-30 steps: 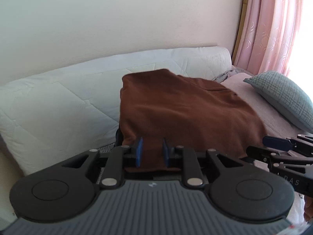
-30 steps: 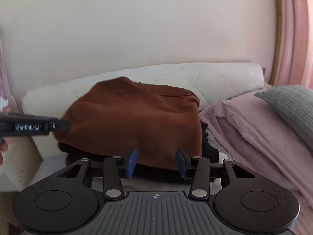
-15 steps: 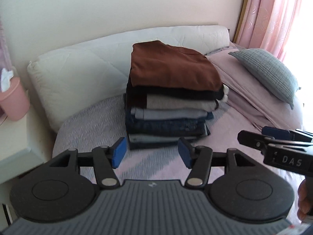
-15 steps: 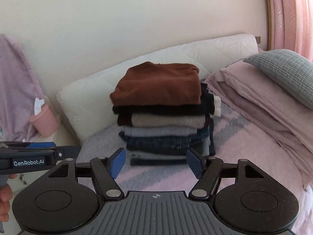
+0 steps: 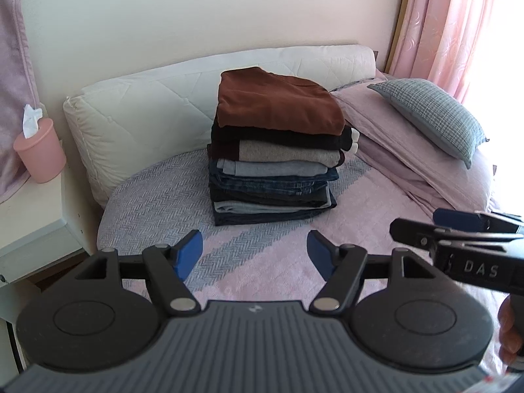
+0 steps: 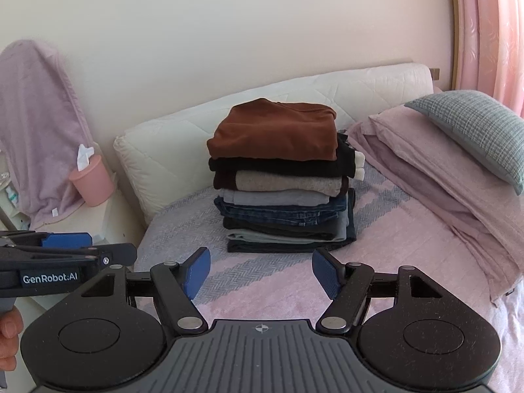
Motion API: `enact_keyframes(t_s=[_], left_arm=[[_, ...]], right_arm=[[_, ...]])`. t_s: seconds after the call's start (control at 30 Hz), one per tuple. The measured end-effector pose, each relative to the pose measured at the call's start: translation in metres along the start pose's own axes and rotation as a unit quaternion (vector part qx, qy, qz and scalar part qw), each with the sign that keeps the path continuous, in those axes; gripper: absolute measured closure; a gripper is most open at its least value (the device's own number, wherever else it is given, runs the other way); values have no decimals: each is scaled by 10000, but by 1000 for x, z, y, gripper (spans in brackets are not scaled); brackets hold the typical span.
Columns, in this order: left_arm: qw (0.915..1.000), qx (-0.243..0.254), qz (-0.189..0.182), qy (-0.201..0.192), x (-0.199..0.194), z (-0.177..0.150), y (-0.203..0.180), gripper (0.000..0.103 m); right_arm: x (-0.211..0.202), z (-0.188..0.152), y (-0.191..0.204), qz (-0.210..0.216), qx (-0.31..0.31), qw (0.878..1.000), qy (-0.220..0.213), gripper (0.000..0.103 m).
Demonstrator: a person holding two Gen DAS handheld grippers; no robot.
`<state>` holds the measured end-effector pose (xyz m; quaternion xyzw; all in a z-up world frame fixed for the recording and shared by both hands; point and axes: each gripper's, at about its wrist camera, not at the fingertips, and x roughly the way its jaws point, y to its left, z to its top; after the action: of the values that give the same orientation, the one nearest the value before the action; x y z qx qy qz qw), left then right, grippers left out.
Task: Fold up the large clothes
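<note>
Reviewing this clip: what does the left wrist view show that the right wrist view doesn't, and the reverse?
Only the left wrist view shows the bright window beside the pink curtain. Only the right wrist view shows the whole lilac towel hanging at the left and a small bottle under it. Both show the stack of folded clothes topped by the brown garment, the grey pillow, the pink cup, and open, empty tongs.

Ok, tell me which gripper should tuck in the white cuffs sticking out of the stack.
Right, probably: the right gripper is open, empty, and the white cuffs poke out right of the stack; the left gripper sits further left.
</note>
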<state>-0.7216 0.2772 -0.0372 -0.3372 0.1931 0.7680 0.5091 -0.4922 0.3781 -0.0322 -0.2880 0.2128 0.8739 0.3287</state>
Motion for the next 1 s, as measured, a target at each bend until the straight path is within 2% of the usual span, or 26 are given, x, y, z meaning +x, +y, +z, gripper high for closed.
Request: enact_keyframes(t_s=[1.0], left_arm=[[9999, 118, -63, -8, -5, -8, 0, 35]], right_arm=[[-3, -3, 1, -97, -96, 9999, 102, 37]])
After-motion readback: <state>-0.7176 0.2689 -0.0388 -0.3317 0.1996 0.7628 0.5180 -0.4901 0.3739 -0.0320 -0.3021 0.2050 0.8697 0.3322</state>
